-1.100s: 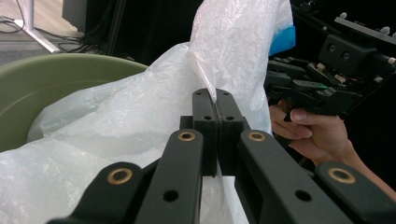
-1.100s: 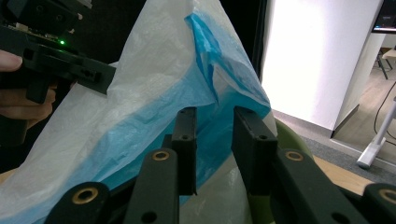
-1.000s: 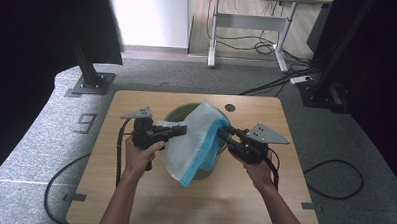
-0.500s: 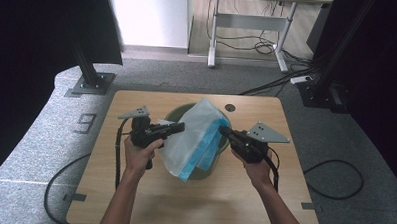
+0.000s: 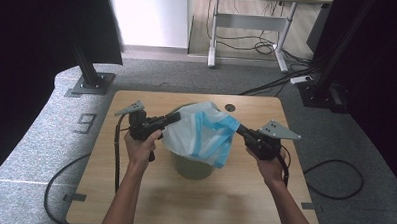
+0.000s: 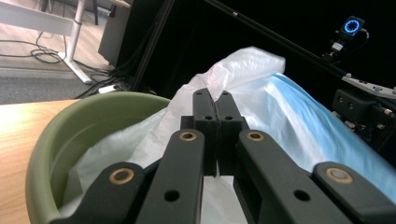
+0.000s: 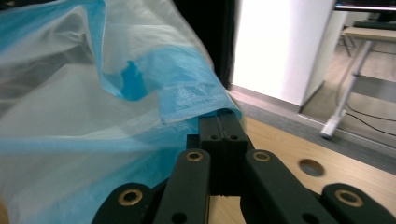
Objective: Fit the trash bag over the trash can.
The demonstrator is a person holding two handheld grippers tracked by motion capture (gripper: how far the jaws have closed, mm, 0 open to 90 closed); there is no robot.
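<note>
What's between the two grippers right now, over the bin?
In the high view the white and blue plastic bag spans from the left gripper to the right gripper, both clamped on its edges, above the green bin.

- We've got the plastic bag [image 5: 200, 134] stretched over the green bin [image 5: 192, 167] mid-table, blocking any straight pass between the left gripper [image 5: 173, 118] and right gripper [image 5: 240, 129]
- Bare tabletop [image 5: 198, 202] in front of the bin, room there
- Back edge past the round hole [image 5: 230, 107] is open too
</note>
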